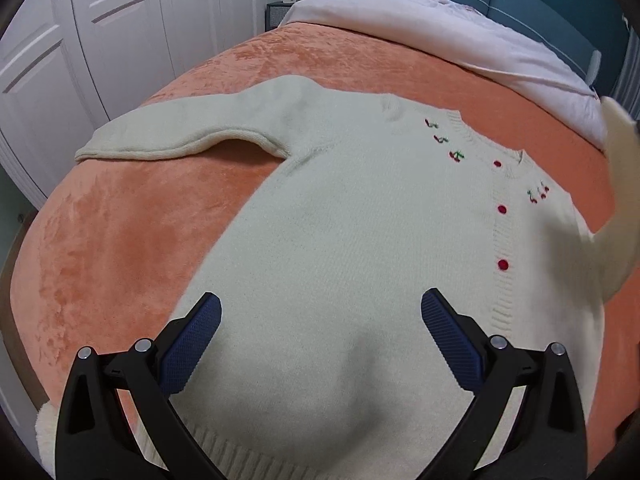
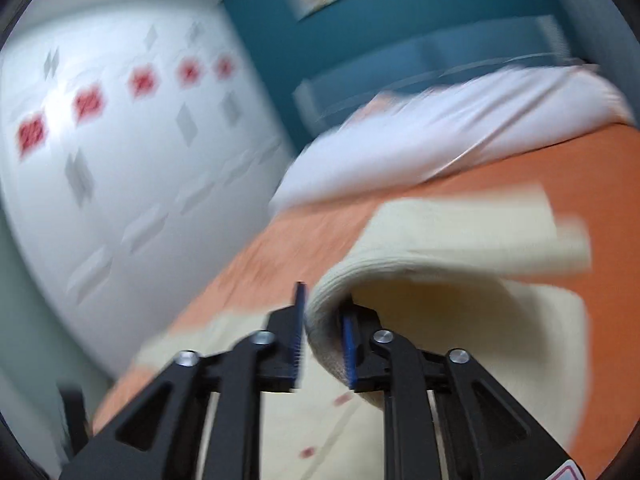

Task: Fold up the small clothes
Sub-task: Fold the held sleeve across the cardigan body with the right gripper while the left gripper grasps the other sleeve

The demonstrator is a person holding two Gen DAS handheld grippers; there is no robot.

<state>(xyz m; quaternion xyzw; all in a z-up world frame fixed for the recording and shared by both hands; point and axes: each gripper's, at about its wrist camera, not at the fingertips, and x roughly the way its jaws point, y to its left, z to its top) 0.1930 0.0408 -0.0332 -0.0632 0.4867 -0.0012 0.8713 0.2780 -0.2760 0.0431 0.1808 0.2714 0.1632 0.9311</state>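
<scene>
Cardigan (image 1: 360,240) (cream) lies on bed (image 1: 120,240); left gripper (image 1: 320,320) gapes, right gripper (image 2: 322,332) pinches its sleeve (image 2: 440,264).

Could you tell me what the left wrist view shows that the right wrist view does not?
Only the left wrist view shows the cream cardigan laid flat, its outstretched sleeve, red buttons, cherry embroidery, and the open left gripper hovering over the body. Only the right wrist view, which is motion-blurred, shows the right gripper shut on a lifted fold of the knit. Both share the orange bedspread, white bedding and white wardrobe doors.
</scene>
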